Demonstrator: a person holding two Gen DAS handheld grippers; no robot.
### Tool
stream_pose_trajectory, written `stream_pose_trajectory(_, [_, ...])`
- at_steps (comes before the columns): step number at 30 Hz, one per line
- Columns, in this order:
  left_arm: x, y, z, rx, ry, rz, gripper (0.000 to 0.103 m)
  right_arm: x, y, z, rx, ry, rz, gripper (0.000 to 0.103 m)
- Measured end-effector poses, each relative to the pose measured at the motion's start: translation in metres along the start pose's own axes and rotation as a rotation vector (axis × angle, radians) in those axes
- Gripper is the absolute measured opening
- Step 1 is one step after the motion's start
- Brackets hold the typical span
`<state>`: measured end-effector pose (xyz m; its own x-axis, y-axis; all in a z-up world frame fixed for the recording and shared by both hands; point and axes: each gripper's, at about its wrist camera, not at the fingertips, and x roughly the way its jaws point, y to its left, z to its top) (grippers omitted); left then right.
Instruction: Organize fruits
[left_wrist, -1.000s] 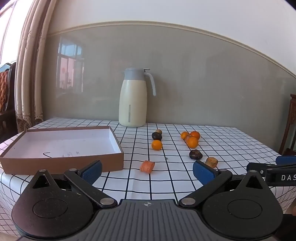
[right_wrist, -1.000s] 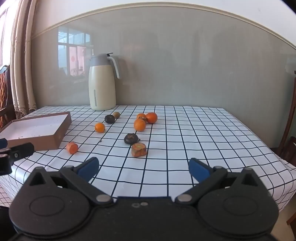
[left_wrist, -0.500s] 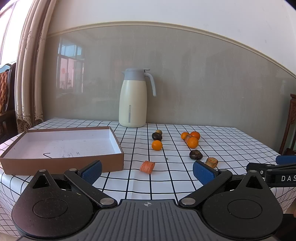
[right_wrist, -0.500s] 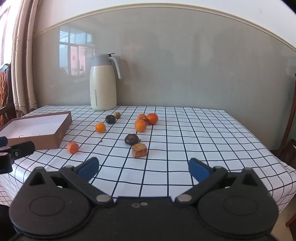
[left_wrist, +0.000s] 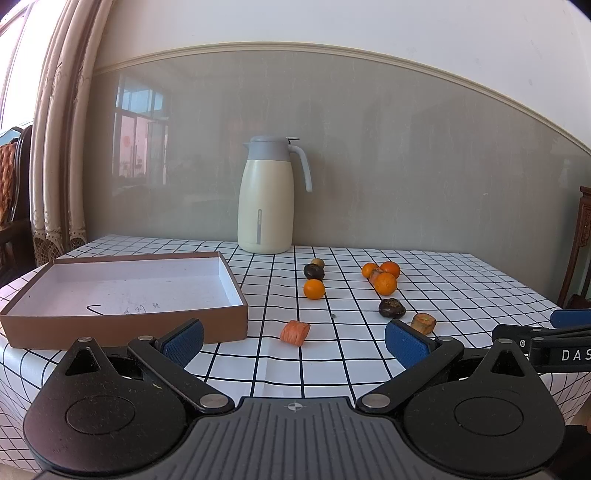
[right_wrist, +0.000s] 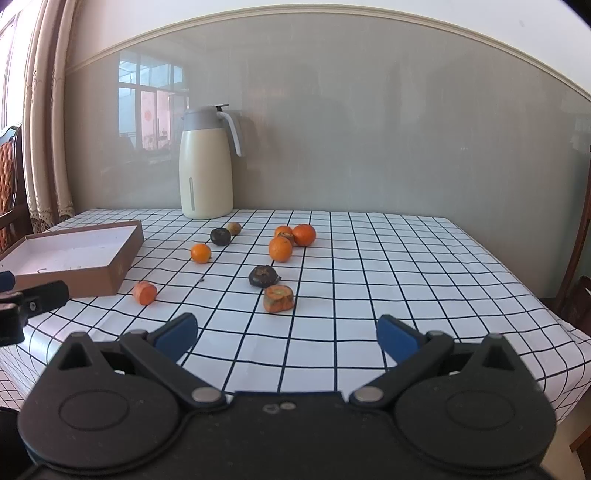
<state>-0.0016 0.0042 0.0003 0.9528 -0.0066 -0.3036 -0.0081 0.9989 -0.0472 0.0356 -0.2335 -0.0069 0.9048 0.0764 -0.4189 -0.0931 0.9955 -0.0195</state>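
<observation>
Sorting not yet begun: left gripper (left_wrist: 293, 341) and right gripper (right_wrist: 287, 336), fingers apart and empty, face scattered fruit; the box (left_wrist: 122, 326) (empty) awaits a first pick.

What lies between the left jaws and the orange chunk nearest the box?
Nothing visible. Only bare tablecloth separates the open left gripper from the chunk; the box sits off to its left, apart from it.
</observation>
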Motion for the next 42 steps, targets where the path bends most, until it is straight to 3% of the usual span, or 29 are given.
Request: stream_pose_trajectory(42, [-0.0003, 0.0016, -0.0008, 0.01, -0.004, 0.011, 0.103, 0.0002, 0.0005, -0.0001, 0.0, 0.002, 0.001, 0.097])
